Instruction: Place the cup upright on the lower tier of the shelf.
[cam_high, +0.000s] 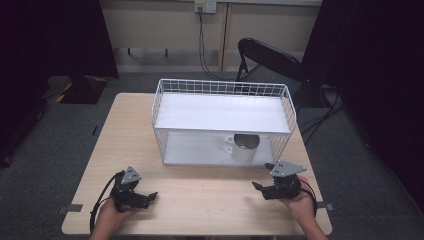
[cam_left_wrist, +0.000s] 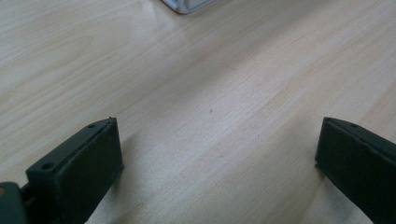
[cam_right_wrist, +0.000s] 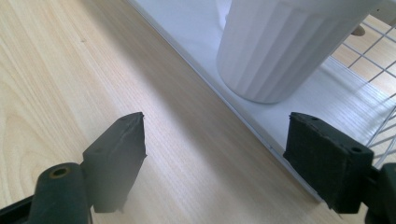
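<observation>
High view shows a white ribbed mug (cam_high: 243, 147) upright on the lower shelf of a white wire rack (cam_high: 222, 87) on the wooden table (cam_high: 200, 200); the right gripper (cam_high: 259, 187) rests near it, jaws spread and empty; the left gripper (cam_high: 151, 196) lies well apart, jaws also wide.

White ribbed mug (cam_high: 243, 148) upright on rack's lower shelf (cam_high: 195, 150), handle left.
</observation>
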